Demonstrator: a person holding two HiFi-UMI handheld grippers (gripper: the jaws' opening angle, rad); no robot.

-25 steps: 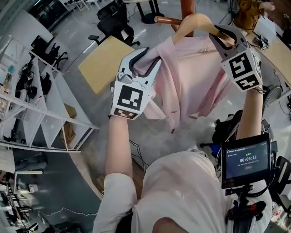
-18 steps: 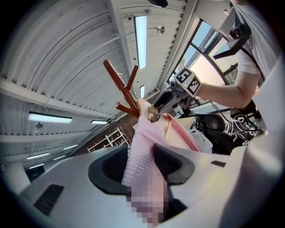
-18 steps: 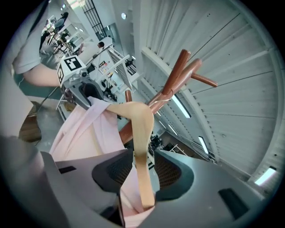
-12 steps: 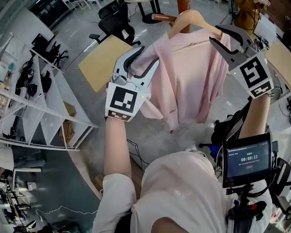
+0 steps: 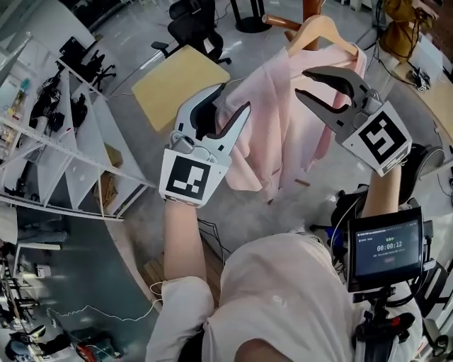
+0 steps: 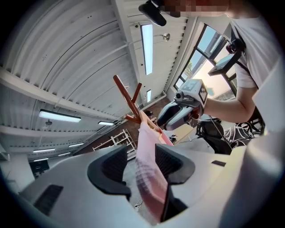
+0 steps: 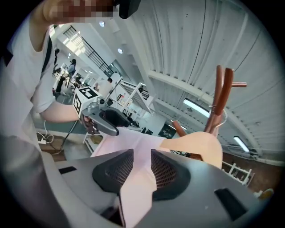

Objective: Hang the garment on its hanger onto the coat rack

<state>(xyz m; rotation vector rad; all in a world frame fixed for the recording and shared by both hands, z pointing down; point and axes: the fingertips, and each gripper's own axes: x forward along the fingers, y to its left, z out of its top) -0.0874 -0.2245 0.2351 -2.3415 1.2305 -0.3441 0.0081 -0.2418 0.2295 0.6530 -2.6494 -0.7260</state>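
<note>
A pale pink garment [image 5: 283,120] hangs on a wooden hanger [image 5: 322,28] at a peg of the red-brown coat rack [image 5: 279,21]. My left gripper [image 5: 230,102] is open, and the garment's left side runs loosely between its jaws [image 6: 141,164]. My right gripper [image 5: 303,83] is open below the hanger's right shoulder, with pink cloth lying in the gap [image 7: 138,167]. The right gripper view shows the hanger [image 7: 200,149] against the rack's post [image 7: 221,98]. In the left gripper view the rack [image 6: 129,100] stands beyond the cloth.
A yellow table [image 5: 180,85] and black office chairs [image 5: 198,25] stand behind the rack. White shelving [image 5: 64,141] runs along the left. A small screen [image 5: 386,247] sits by my right elbow. A desk with clutter [image 5: 417,71] is at the far right.
Both grippers have drawn back from the rack toward me. The right gripper has come off the hanger's right shoulder, and its jaws stand wider.
</note>
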